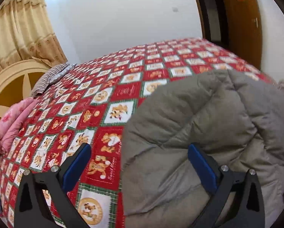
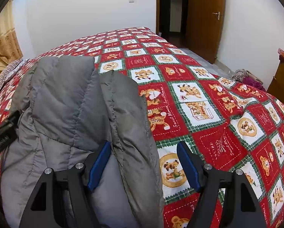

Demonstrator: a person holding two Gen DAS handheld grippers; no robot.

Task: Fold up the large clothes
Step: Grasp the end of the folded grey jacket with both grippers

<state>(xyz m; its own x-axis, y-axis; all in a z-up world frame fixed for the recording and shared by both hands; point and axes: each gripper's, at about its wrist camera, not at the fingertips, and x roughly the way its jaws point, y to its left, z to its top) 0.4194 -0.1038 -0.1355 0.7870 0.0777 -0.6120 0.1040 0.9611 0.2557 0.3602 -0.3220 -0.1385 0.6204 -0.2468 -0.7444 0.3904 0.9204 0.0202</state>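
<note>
A bed spread with a red, white and green patchwork quilt [image 2: 208,114] is filling both views, its bear-printed squares running away toward a white wall. On the near part of it a grey padded jacket [image 2: 75,114] is lying folded into a thick bundle, its long axis running from the near edge of the bed away toward the far wall, with stitched seams and a fold line following that direction.

In the left wrist view the jacket [image 1: 208,133] is sitting to the right, and the left gripper [image 1: 139,163] is standing wide, one blue pad over bare quilt and the other at the jacket's edge, pressing nothing. In the right wrist view the right gripper [image 2: 143,163] is also gaping, with the jacket's right-hand flap lying between its blue pads; whether the left pad is touching cloth cannot be told.

A wooden door [image 2: 204,19] is standing open beyond the bed. Only the left view is showing the beige curtain [image 1: 18,34], the round headboard [image 1: 10,87], a striped pillow [image 1: 50,77] and a pink blanket [image 1: 14,121]. Only the right view is showing a wooden cabinet [image 2: 282,81] and a heap of cloth [image 2: 246,77] on the floor.
</note>
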